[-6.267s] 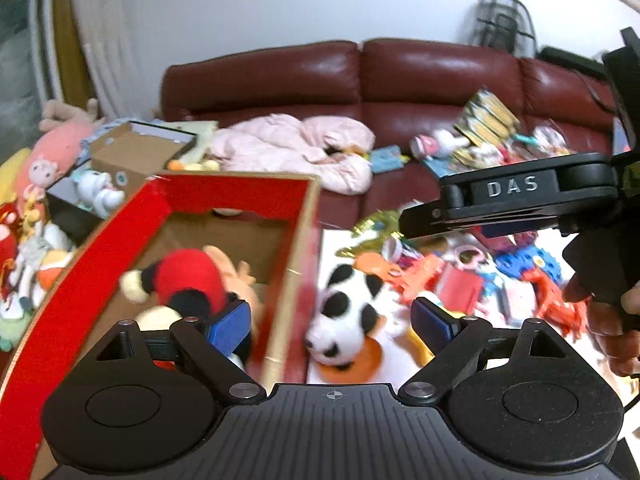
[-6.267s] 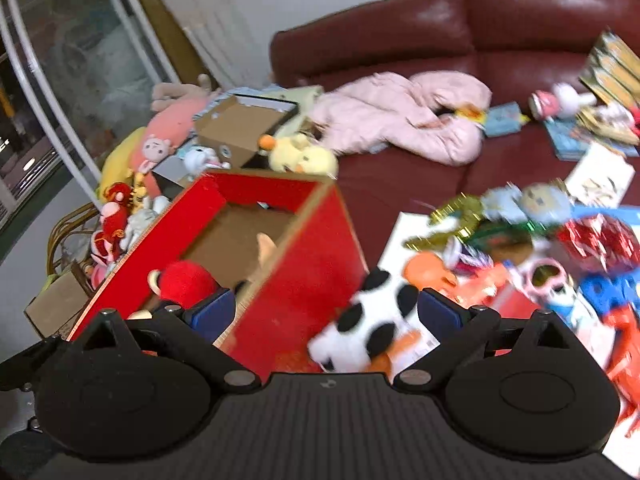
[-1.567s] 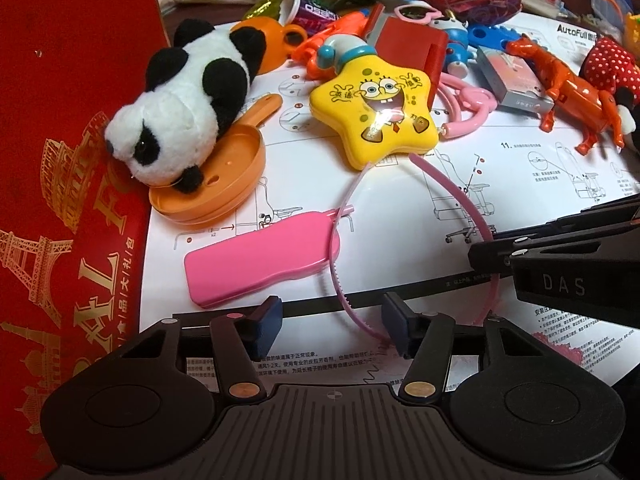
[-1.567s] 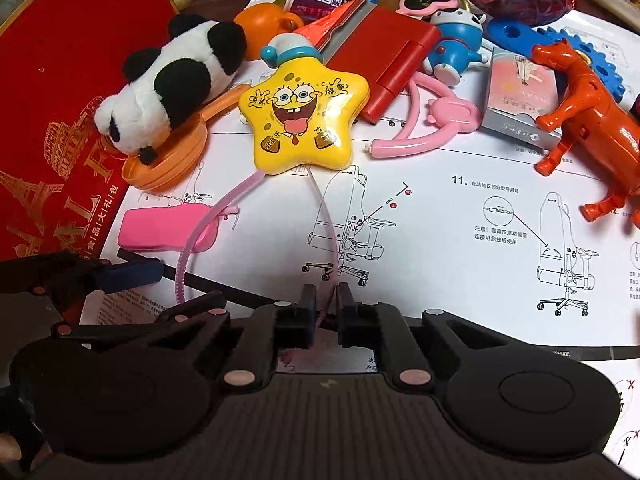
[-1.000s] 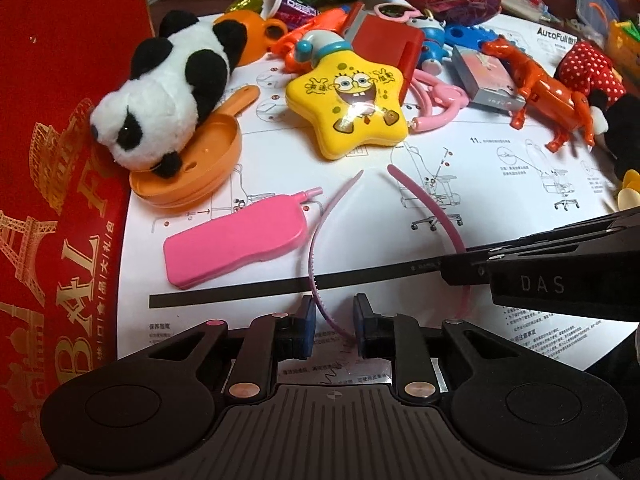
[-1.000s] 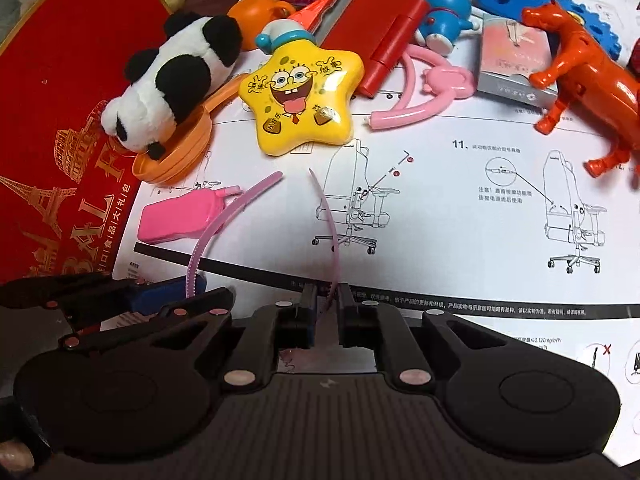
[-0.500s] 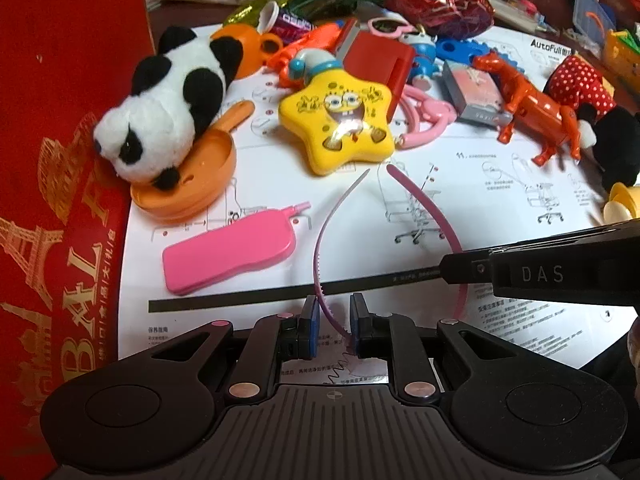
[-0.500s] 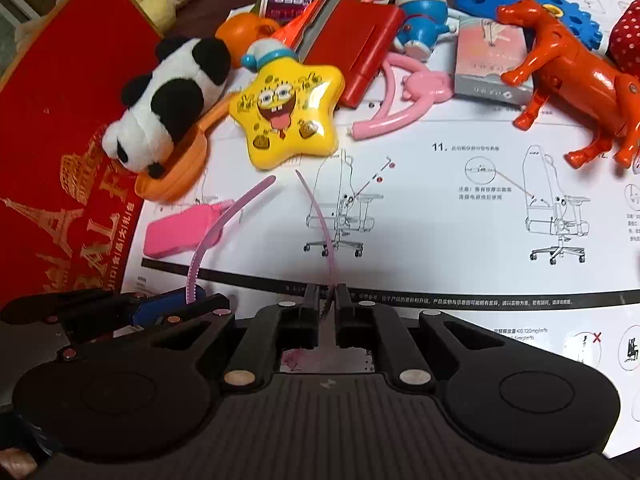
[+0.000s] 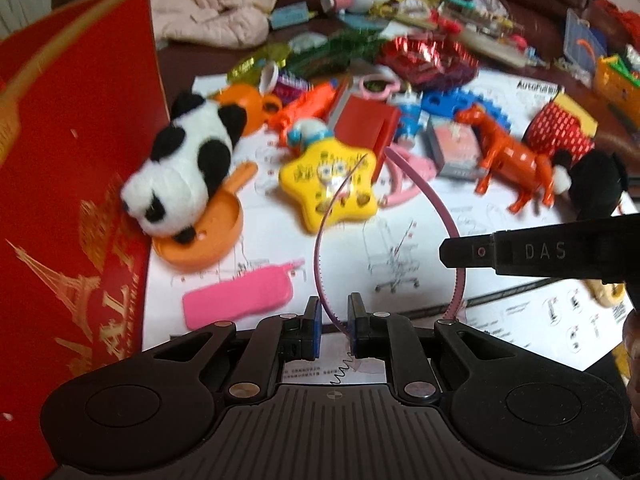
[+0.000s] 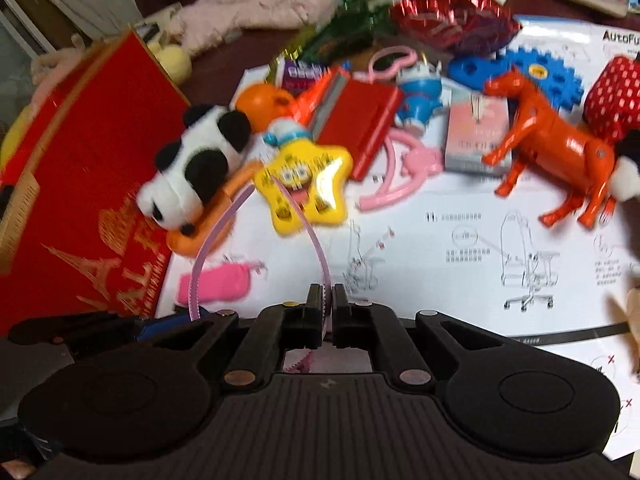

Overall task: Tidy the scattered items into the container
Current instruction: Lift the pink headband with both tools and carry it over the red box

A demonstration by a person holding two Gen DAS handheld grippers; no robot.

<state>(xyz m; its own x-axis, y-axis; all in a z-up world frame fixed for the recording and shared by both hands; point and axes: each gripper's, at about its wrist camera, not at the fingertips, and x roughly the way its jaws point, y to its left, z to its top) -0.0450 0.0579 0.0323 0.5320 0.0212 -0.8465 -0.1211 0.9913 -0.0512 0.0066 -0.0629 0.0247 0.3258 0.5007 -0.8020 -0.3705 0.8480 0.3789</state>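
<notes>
A thin pink headband (image 9: pixel 430 196) arcs up above the white paper sheet (image 9: pixel 500 240). My left gripper (image 9: pixel 334 322) is shut on one part of its curve. My right gripper (image 10: pixel 327 306) is shut on another part of the headband (image 10: pixel 316 248); it also shows at the right of the left wrist view (image 9: pixel 456 256). The red container box (image 9: pixel 68 168) stands at the left, seen from outside (image 10: pixel 88 184). A panda plush (image 9: pixel 184 176) lies on an orange toy pan (image 9: pixel 204 236) against the box.
Near the headband lie a yellow SpongeBob star (image 9: pixel 332 188), a pink flat case (image 9: pixel 240 300), a red box (image 9: pixel 364 124), an orange horse (image 9: pixel 512 160) and a pink clip (image 10: pixel 400 184). Foil wrappers, toys and a pink garment (image 9: pixel 212 16) crowd the back.
Both grippers have lifted the headband off the paper; it now stands higher above the toys. The view has pulled back and tilted up.
</notes>
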